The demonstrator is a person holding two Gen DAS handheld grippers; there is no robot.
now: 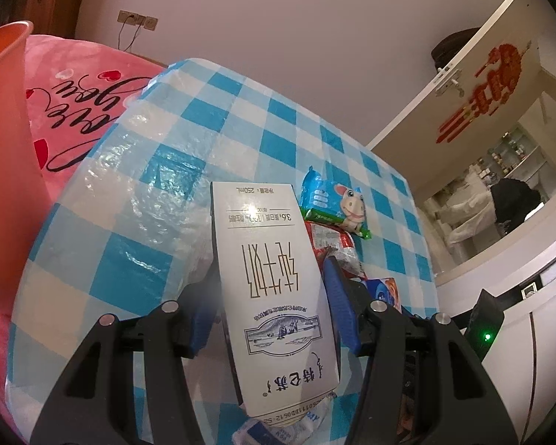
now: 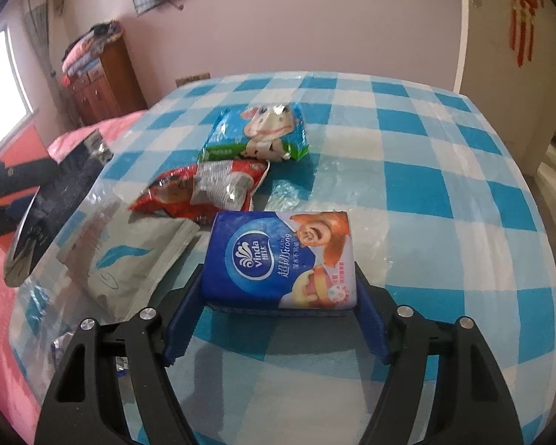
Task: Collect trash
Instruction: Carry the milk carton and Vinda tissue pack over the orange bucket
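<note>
Left tool (image 1: pixel 267 296) is clamped on a white milk carton (image 1: pixel 274 289), lifted off the checked desk (image 1: pixel 166 267), the carton's long axis running straight out along the fingers. An orange bin (image 1: pixel 3 141) stands at the far left of that view, so my guess is the carton goes leftward to it. Right tool (image 2: pixel 280 296) straddles a blue tissue pack (image 2: pixel 281 259) lying flat on the desk, its blue pads (image 2: pixel 368 319) at the pack's two short ends; whether they press yet I cannot tell. A red wrapper (image 2: pixel 204 189) and a cartoon-cow pack (image 2: pixel 257 133) lie beyond
</note>
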